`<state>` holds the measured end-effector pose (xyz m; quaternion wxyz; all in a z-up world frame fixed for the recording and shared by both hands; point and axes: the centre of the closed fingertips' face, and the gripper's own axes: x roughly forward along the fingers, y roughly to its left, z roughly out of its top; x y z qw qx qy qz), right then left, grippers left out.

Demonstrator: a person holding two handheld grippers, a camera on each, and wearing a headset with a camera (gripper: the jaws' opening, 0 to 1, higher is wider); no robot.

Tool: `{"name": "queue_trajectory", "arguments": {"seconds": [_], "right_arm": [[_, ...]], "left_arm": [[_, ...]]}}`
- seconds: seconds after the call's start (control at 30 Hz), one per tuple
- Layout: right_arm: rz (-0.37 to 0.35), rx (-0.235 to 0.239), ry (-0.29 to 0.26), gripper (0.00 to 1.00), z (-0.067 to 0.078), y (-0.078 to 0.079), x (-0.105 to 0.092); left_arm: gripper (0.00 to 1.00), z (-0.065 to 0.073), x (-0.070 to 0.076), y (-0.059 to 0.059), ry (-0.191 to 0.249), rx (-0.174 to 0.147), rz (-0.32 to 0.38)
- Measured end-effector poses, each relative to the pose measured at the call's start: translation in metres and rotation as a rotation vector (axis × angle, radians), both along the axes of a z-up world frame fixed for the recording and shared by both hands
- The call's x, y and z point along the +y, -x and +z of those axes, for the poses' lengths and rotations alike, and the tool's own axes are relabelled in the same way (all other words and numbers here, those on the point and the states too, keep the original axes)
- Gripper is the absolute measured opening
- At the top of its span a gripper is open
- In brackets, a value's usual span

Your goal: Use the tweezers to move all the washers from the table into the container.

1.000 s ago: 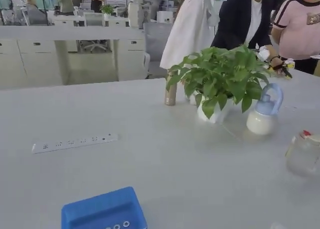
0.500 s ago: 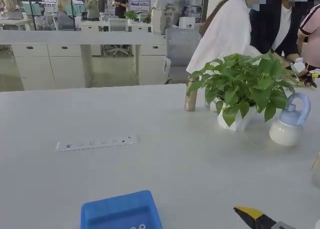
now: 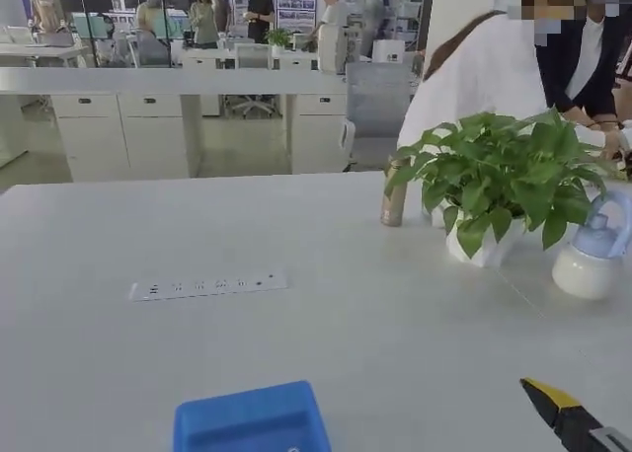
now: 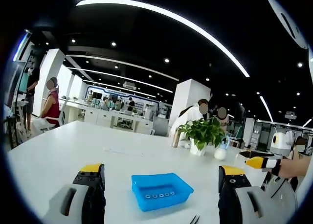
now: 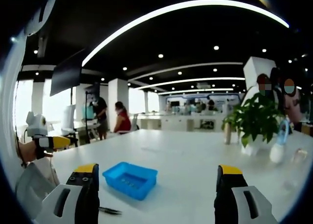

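Right tool (image 3: 551, 397) newly beside container (image 3: 247, 422)

1. Head view: bright, even overhead light. The pale table (image 3: 346, 353) looks slightly washed out, shadows are faint, and the whole frame is soft, most of all at 12 o'clock.
2. Left gripper view: heavy fisheye bending toward the edges. A curved light strip (image 4: 166, 18) glares from 10 to 2 o'clock against a dark ceiling.
3. Right gripper view: same distortion. The window (image 5: 22, 111) is overexposed at 9 o'clock.

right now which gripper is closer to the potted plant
Right. The potted plant looms large ahead-right of the right gripper; from the left gripper it looks smaller, farther across the table.
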<state>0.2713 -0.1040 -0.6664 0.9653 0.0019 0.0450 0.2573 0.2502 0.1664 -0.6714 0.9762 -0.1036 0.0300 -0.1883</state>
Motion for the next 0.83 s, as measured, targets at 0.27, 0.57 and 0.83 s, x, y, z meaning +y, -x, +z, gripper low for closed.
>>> {"name": "queue_trajectory", "arguments": {"seconds": [0.27,0.57,0.83], "right_arm": [[0.004,0.008,0.034,0.99,-0.004,0.001,0.004],[-0.003,0.024,0.051,0.99,-0.009,0.001,0.002],[-0.002,0.023,0.036,0.99,-0.01,0.002,0.003]], "left_arm": [[0.99,-0.008,0.007,0.0,-0.009,0.013,0.012],[0.99,-0.009,0.0,0.002,-0.014,0.032,0.024],[0.99,-0.011,-0.005,0.004,-0.041,0.049,0.027]]}}
